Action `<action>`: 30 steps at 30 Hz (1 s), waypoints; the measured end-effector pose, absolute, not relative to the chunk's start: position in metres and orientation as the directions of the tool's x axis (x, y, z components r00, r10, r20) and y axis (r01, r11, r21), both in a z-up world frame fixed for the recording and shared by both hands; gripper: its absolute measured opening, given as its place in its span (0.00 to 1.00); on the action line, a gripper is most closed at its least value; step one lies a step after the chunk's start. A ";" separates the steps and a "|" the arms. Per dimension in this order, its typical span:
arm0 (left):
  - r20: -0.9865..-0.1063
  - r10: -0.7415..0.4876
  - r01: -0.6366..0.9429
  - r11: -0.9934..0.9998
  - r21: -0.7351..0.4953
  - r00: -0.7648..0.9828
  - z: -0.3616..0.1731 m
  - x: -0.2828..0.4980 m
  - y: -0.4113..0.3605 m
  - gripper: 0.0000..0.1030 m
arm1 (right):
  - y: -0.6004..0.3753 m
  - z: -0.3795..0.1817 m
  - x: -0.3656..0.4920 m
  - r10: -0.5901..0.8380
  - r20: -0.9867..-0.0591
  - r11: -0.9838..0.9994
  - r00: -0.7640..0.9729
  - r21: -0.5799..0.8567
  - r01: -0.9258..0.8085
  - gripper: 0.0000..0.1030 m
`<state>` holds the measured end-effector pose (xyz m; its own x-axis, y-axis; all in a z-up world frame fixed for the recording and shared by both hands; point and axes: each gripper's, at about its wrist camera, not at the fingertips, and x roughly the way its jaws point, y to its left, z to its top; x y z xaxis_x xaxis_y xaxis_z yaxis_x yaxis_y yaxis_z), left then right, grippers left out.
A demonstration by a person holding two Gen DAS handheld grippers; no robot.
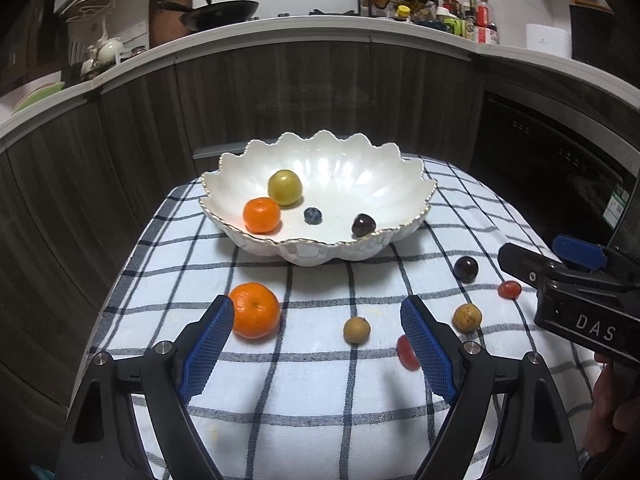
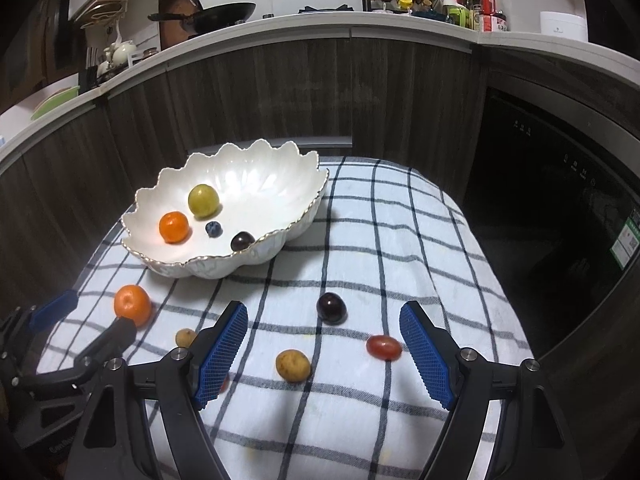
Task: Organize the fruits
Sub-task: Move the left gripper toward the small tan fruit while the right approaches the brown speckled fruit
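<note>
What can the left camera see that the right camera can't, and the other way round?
Only the left view shows the whole red tomato by the left gripper; in the right view a blue finger nearly hides it. Only the right view shows the right gripper fingers spread wide, empty. Both show the white bowl holding four fruits and the orange on the checked cloth.

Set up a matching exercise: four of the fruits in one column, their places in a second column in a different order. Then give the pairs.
Things:
1. blueberry
2. green plum
3. loose tangerine
4. red cherry tomato

Places:
A. on the checked cloth, beside the left gripper
B. on the cloth, between the fingers of the right gripper
C. middle of the white bowl
D. in the bowl, behind the other tangerine

Pairs: 1-C, 2-D, 3-A, 4-B
</note>
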<state>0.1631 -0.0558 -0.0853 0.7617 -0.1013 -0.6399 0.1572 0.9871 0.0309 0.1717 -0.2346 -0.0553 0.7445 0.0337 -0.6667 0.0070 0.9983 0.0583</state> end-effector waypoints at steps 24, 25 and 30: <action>-0.659 -0.126 0.240 0.967 0.084 0.741 -0.119 0.172 -0.061 0.69 | -0.222 -0.084 0.167 0.015 -0.678 1.000 0.735 -0.004 -0.024 0.77; -0.663 -0.129 0.244 0.966 0.083 0.737 -0.121 0.173 -0.061 0.68 | -0.222 -0.086 0.167 0.017 -0.681 1.000 0.732 -0.001 -0.025 0.77; -0.684 -0.134 0.254 0.964 0.077 0.718 -0.127 0.179 -0.062 0.64 | -0.219 -0.092 0.169 0.026 -0.692 0.999 0.721 0.001 -0.034 0.76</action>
